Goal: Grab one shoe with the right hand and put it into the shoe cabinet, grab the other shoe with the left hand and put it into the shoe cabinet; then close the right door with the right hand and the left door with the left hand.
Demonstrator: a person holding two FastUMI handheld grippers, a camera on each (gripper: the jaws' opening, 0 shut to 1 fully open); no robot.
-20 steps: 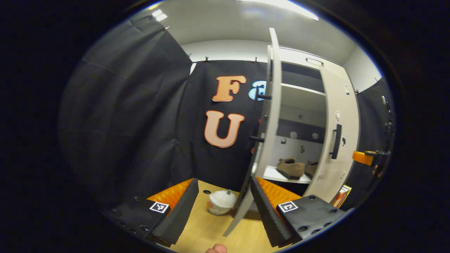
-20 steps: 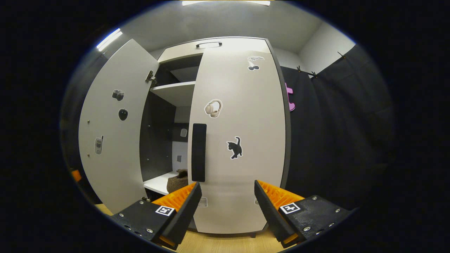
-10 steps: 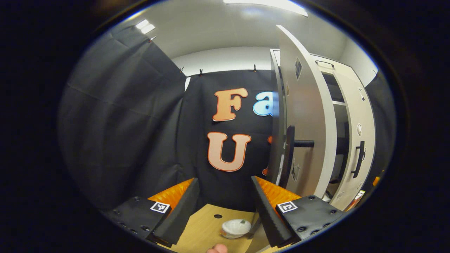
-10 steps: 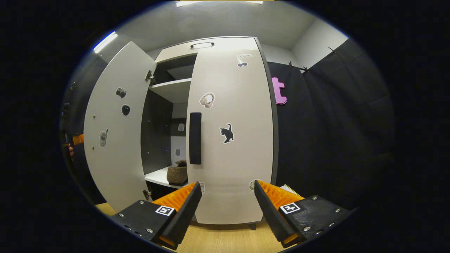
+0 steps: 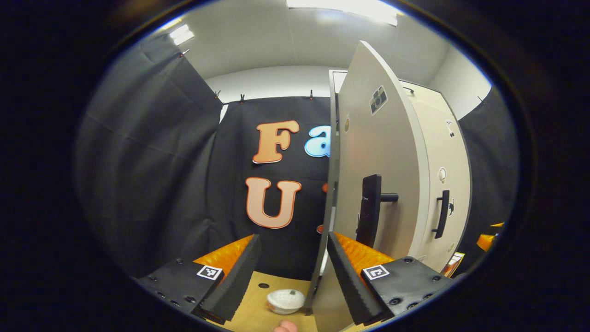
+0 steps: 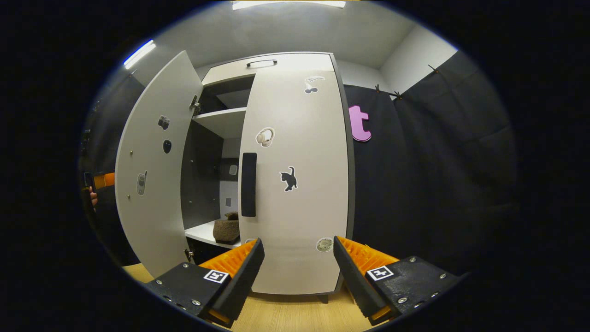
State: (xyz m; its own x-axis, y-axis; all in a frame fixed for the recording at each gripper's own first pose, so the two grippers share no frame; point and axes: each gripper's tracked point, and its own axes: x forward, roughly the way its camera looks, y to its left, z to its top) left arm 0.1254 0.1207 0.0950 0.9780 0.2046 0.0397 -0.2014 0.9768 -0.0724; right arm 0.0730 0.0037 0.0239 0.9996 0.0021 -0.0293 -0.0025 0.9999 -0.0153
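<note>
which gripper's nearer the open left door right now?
Left. The left gripper sits right at the left door, whose edge runs between its fingers. The right gripper hangs back, facing the shut right door, with the left door off to its side.

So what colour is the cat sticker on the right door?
Black, a plain silhouette; the cat sticker on the right door shows best in the right gripper view.

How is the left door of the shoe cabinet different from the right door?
The left door stands swung out, leaving a gap that shows a shelf and a brown shoe; the right door is shut flat against the cabinet. The left door carries camera, apple and phone stickers; the right door has headphones and a cat. Both are pale, tall, with dark handles.
</note>
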